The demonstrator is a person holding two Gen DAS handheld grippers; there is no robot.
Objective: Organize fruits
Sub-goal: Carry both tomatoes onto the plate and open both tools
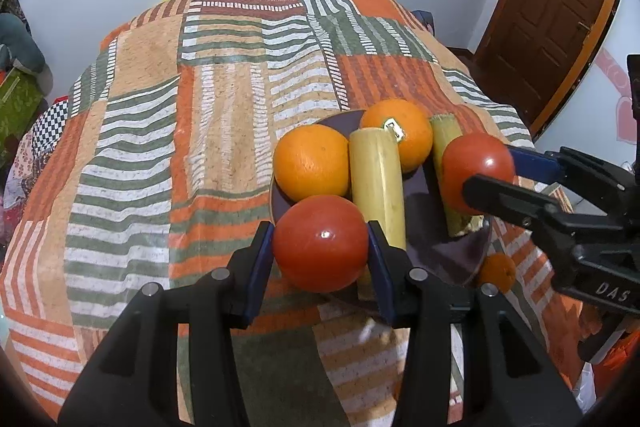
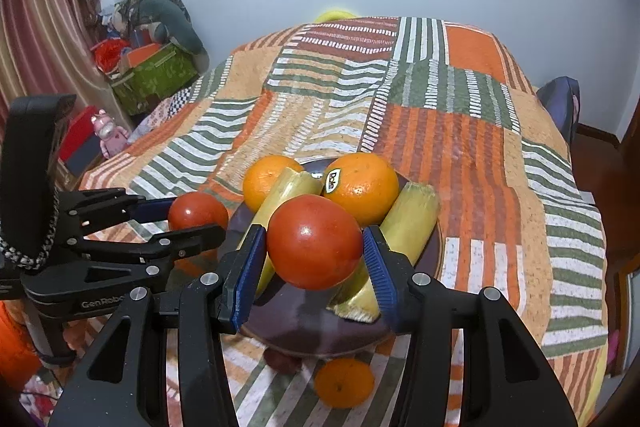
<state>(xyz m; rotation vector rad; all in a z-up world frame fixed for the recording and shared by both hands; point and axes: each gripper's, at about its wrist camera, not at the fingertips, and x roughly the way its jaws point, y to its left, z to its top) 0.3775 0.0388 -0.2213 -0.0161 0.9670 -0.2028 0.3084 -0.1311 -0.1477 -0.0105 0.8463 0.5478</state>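
Observation:
A dark plate (image 1: 420,183) (image 2: 304,331) on the patchwork cloth holds two oranges (image 1: 312,163) (image 2: 362,187) and two yellow-green cane pieces (image 1: 378,187) (image 2: 408,223). My left gripper (image 1: 320,245) is shut on a red tomato (image 1: 320,243) at the plate's near-left rim; it also shows in the right wrist view (image 2: 196,211). My right gripper (image 2: 314,243) is shut on a second tomato (image 2: 314,241) (image 1: 478,169) above the plate. A small orange (image 2: 344,383) (image 1: 498,273) and a small dark red fruit (image 2: 282,361) lie on the cloth by the plate's near rim.
The cloth-covered table (image 1: 224,115) stretches away behind the plate. A wooden door (image 1: 548,7) stands at the right. Boxes and soft toys (image 2: 152,63) are piled at the left by a curtain. A dark chair back (image 2: 560,103) stands past the table's right edge.

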